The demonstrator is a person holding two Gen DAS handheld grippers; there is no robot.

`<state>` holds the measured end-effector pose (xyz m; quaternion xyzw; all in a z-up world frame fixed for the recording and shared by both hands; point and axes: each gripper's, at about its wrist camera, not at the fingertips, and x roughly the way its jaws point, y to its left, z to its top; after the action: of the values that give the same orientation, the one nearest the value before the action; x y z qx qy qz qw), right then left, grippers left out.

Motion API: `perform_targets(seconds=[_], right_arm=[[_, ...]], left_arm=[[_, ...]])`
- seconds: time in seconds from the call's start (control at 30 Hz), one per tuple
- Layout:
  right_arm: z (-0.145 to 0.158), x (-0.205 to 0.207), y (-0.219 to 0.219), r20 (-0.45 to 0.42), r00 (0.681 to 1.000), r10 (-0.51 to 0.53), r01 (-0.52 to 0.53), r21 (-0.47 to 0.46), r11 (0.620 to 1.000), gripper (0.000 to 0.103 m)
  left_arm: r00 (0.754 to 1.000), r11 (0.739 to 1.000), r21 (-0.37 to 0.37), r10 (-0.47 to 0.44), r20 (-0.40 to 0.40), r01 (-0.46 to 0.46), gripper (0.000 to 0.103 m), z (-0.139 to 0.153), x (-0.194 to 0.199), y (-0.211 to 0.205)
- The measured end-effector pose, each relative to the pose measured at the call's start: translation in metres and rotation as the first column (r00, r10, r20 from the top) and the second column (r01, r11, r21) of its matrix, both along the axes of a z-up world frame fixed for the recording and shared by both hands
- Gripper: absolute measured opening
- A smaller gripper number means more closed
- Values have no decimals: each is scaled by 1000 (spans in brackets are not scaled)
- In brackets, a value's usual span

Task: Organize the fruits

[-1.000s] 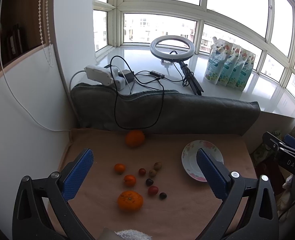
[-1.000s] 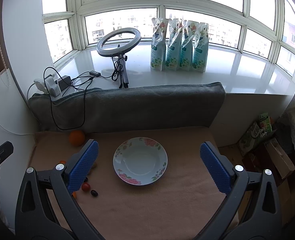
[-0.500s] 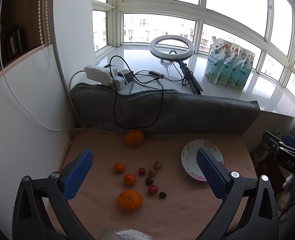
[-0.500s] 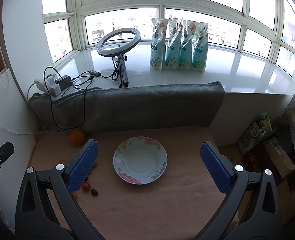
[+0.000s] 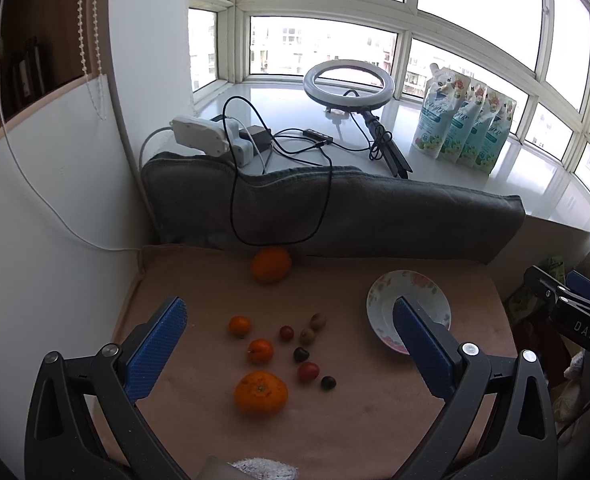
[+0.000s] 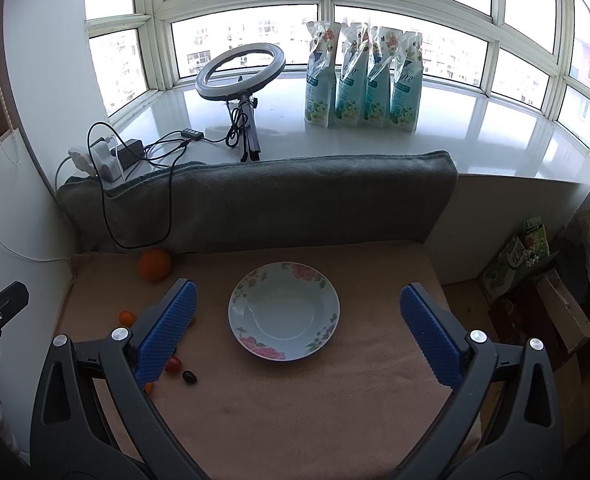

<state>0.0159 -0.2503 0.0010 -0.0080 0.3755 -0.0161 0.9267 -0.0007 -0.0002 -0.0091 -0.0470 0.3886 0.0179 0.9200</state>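
Note:
Fruit lies on a tan cloth (image 5: 359,420): a large orange (image 5: 271,265) at the back by the cushion, a mandarin (image 5: 260,393) in front, two small oranges (image 5: 260,351), and several small red, dark and brownish fruits (image 5: 308,371). An empty floral plate (image 5: 411,292) stands to the right; it fills the middle of the right wrist view (image 6: 284,310). My left gripper (image 5: 289,332) is open above the small fruit. My right gripper (image 6: 295,320) is open above the plate. The right gripper's left finger hides some fruit.
A grey cushion (image 5: 375,216) lines the back of the cloth. On the sill behind are a ring light (image 5: 349,86), a power strip with cables (image 5: 207,138) and several refill pouches (image 6: 361,80). Boxes (image 6: 535,300) stand on the floor at the right.
The left view has shifted very slightly; the fruit sits a touch higher in frame. The right view is unchanged.

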Motion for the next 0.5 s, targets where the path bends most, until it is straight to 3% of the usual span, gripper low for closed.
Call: perform_targets(seconds=[0.5], right_arm=[[-32,22,15,-102,992,73,-70,33,997,103]], left_arm=[[992,998,-35,42,-120,-46,102,-35,5,26]])
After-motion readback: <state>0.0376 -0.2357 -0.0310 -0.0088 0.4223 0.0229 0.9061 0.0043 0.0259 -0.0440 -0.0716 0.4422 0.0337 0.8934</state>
